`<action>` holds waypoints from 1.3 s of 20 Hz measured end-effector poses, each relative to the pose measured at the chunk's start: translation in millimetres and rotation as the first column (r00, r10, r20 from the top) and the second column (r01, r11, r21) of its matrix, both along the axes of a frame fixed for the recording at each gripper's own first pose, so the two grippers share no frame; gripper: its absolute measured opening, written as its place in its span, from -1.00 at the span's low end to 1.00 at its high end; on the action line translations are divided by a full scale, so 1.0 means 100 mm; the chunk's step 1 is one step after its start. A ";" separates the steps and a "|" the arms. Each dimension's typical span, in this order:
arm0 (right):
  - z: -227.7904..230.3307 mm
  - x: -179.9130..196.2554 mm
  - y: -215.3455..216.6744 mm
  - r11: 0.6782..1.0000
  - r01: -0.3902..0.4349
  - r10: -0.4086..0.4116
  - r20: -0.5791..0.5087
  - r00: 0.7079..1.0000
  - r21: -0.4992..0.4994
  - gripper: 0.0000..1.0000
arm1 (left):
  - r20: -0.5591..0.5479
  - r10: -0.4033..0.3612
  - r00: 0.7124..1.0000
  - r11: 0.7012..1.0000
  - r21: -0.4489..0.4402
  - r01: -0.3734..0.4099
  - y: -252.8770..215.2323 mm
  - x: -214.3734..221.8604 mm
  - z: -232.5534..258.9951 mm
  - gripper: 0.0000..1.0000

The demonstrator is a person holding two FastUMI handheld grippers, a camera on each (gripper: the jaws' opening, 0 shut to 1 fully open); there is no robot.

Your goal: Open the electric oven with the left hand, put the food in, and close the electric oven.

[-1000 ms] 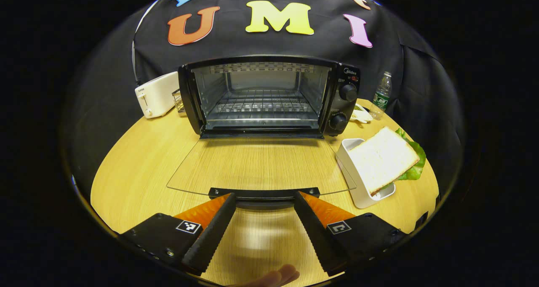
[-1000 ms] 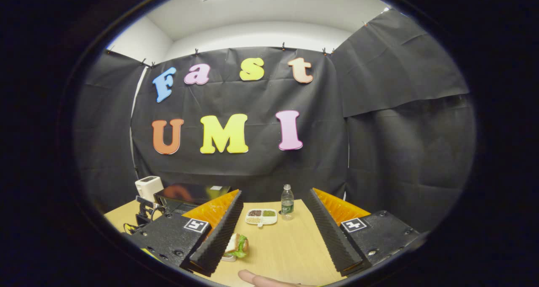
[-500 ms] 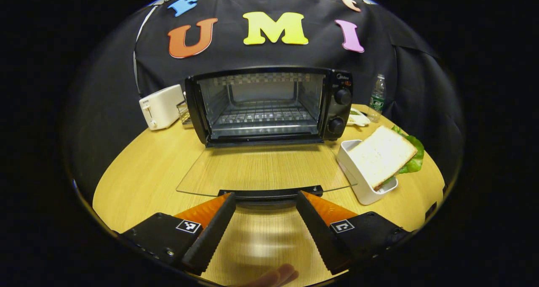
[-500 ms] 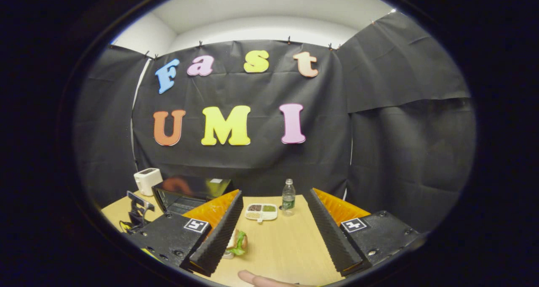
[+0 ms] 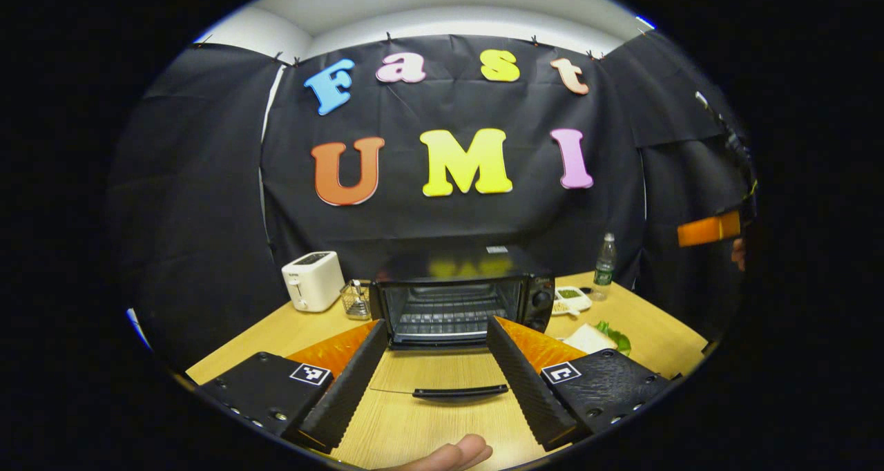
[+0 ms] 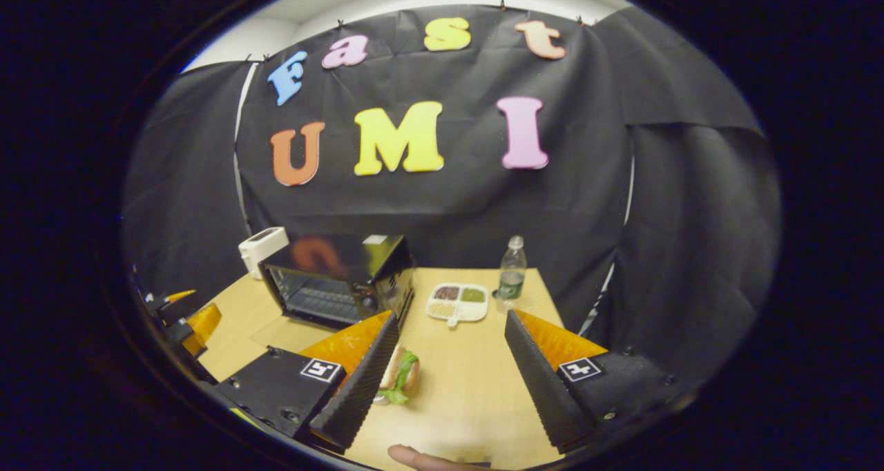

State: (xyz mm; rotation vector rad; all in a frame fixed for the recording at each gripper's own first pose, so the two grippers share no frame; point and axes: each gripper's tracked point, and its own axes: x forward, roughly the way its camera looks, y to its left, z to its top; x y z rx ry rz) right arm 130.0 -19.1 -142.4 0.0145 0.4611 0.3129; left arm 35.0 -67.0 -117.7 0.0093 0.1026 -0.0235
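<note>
The left gripper (image 5: 429, 378) has pulled way back from the oven (image 5: 461, 304) – door still flat open, fingers spread, holding nothing – while the right gripper (image 6: 450, 381), also spread, now hangs over the sandwich (image 6: 400, 376) on the worktop (image 6: 469, 388).

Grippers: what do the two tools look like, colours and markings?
Both match. The left tool has two long black fingers with ribbed inner pads, orange wedge-shaped backs, and black textured bases with screws, each bearing a small square black-and-white marker. The right tool has the same black ribbed fingers, orange backs and square markers. A fingertip of the holding hand shows below.
</note>
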 end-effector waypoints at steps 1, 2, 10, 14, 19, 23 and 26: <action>-0.14 0.05 0.08 0.999 -0.038 0.039 -0.059 0.997 0.028 0.99 | 0.032 0.009 0.999 1.000 -0.009 -0.009 0.04 -0.05 0.14 0.91; -0.26 0.13 0.13 0.997 -0.058 0.064 -0.112 0.992 0.055 0.99 | 0.059 0.014 0.998 1.000 -0.015 -0.013 0.08 -0.09 0.26 0.91; -1.31 0.59 0.47 0.967 -0.119 0.213 -0.459 0.863 0.225 0.66 | 0.127 0.127 0.984 0.991 0.030 -0.132 0.31 -0.23 0.57 0.90; -1.61 0.56 0.65 0.941 -0.167 0.312 -0.559 0.768 0.296 0.91 | 0.062 0.182 0.981 0.983 -0.005 -0.182 0.34 -0.10 0.37 0.90; -1.78 0.39 0.76 0.904 -0.134 0.397 -0.678 0.618 0.407 0.84 | 0.033 0.192 0.981 0.981 0.016 -0.193 0.32 -0.02 0.25 0.90; -1.83 0.36 0.80 0.878 -0.092 0.430 -0.689 0.583 0.470 0.49 | 0.024 0.174 0.984 0.984 0.039 -0.175 0.26 -0.03 0.22 0.90; -1.79 0.28 0.80 0.870 -0.097 0.442 -0.678 0.587 0.483 0.00 | 0.019 0.169 0.985 0.985 0.025 -0.169 0.28 -0.10 0.20 0.91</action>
